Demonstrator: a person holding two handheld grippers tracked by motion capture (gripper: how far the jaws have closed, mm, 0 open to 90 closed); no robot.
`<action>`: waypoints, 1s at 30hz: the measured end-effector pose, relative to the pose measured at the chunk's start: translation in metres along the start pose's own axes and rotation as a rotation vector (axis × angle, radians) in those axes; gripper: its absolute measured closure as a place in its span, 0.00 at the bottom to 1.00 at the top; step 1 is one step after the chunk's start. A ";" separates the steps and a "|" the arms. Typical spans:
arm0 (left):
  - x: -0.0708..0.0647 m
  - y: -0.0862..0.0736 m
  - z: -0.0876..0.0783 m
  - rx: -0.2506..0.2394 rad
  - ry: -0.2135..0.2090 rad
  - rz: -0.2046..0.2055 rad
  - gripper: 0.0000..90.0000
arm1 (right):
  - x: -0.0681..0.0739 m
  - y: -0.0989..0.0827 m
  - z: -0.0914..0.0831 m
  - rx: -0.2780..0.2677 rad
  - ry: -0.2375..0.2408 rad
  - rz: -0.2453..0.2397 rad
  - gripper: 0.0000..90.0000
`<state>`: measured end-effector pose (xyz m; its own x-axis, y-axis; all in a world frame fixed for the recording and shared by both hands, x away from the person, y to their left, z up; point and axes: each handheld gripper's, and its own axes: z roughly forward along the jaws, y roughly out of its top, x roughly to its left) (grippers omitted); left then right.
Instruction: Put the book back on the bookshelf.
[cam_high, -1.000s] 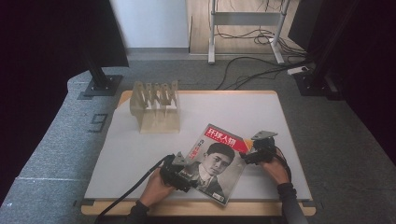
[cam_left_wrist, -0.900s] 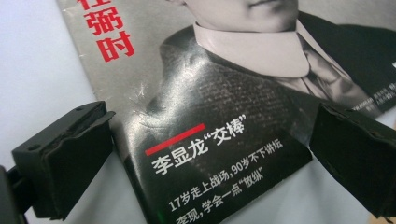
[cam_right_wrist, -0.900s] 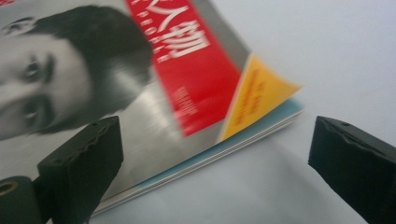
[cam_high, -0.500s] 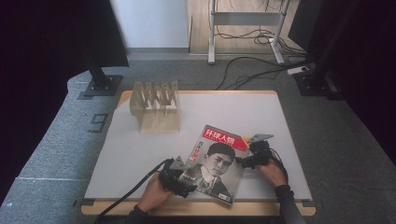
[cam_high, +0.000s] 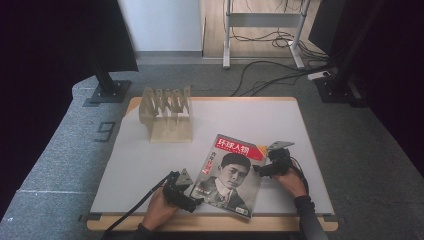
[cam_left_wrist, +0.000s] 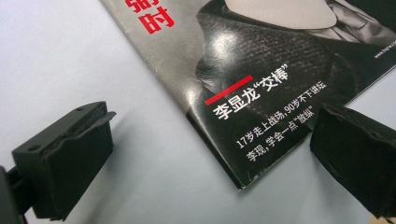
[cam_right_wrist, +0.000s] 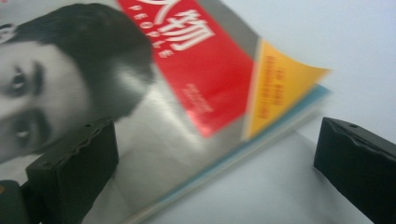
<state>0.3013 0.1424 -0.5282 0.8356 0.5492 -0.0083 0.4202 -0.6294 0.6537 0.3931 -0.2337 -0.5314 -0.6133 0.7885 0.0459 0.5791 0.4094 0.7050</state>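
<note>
A magazine (cam_high: 227, 175) with a man's portrait and a red title band lies flat near the table's front edge. My left gripper (cam_high: 195, 198) is at its lower left corner. In the left gripper view, that corner of the magazine (cam_left_wrist: 261, 70) lies between the wide-apart jaws of my left gripper (cam_left_wrist: 212, 163), untouched. My right gripper (cam_high: 259, 169) is at the magazine's right edge. In the right gripper view, my right gripper (cam_right_wrist: 215, 163) is open and straddles the magazine (cam_right_wrist: 140, 93), whose yellow corner curls slightly upward. One jaw is over the cover and the other over the table.
A wooden slotted rack (cam_high: 167, 112) stands at the back left of the white table top (cam_high: 140, 160). A hand holds each gripper from the front edge. Cables and black stand bases lie on the grey floor beyond the table.
The magazine has slid and turned slightly to the left. Both grippers stayed at its edges and moved a little with it, jaws still open.
</note>
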 end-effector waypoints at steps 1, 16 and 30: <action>0.000 0.000 0.000 0.001 0.000 0.000 0.00 | -0.003 0.000 -0.001 0.000 -0.005 0.010 0.00; 0.000 0.000 0.000 -0.001 -0.002 -0.002 0.00 | -0.021 0.019 0.015 -0.008 0.006 0.055 0.05; 0.000 0.000 0.000 0.001 -0.001 0.001 0.00 | -0.022 0.025 0.004 -0.048 0.013 0.099 0.38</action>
<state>0.3014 0.1426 -0.5283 0.8366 0.5478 -0.0087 0.4198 -0.6308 0.6526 0.4237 -0.2390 -0.5173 -0.5615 0.8177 0.1266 0.6111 0.3067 0.7297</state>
